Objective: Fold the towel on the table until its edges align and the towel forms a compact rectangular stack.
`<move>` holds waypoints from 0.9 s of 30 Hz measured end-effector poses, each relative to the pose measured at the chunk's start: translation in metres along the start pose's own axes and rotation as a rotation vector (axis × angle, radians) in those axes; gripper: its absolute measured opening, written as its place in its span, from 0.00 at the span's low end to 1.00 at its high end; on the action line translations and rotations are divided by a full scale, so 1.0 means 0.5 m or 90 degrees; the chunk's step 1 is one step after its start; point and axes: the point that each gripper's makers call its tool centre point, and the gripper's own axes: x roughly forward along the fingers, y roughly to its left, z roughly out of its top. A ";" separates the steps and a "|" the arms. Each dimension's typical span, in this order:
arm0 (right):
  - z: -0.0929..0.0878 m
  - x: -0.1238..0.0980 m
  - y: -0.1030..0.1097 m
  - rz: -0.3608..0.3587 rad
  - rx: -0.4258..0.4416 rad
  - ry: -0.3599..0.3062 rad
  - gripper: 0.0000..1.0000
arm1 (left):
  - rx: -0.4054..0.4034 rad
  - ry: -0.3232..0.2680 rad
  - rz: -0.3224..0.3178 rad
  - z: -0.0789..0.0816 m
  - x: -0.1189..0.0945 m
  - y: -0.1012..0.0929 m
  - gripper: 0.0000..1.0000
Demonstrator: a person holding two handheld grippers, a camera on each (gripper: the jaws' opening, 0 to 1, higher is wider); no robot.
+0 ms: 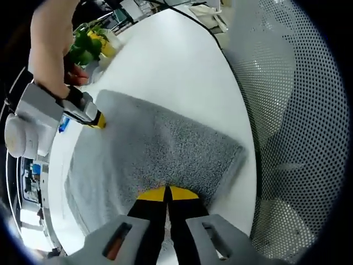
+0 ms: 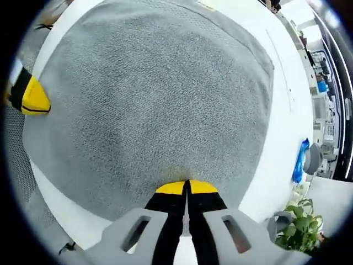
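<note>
White table [image 1: 182, 61] carries a grey towel [image 1: 160, 149], spread flat near the table's curved edge beside a perforated mesh chair [image 1: 298, 127]. At the towel's near edge, the left gripper [image 1: 167, 193] has its yellow-tipped jaws pressed together on the cloth. At another edge, the right gripper [image 2: 186, 187] is likewise clenched on the towel, a hand [image 1: 49, 44] guiding it in the left gripper view. Beyond the towel stand a green plant [image 2: 300, 226] and a blue object [image 2: 300, 160].

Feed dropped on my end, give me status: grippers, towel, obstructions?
Left gripper shut on grey towel edge. Right gripper shut on opposite edge. Towel flat, nothing blocking.
</note>
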 end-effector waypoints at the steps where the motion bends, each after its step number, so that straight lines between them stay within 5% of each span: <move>1: 0.000 0.000 0.001 0.002 0.005 -0.001 0.00 | -0.001 0.002 -0.001 -0.002 -0.001 0.000 0.01; 19: -0.022 -0.008 0.033 0.037 0.063 0.048 0.00 | -0.018 0.069 0.010 -0.040 -0.007 0.007 0.01; 27: -0.026 -0.010 0.041 0.017 0.005 0.066 0.00 | -0.027 0.084 0.019 -0.051 -0.008 0.013 0.01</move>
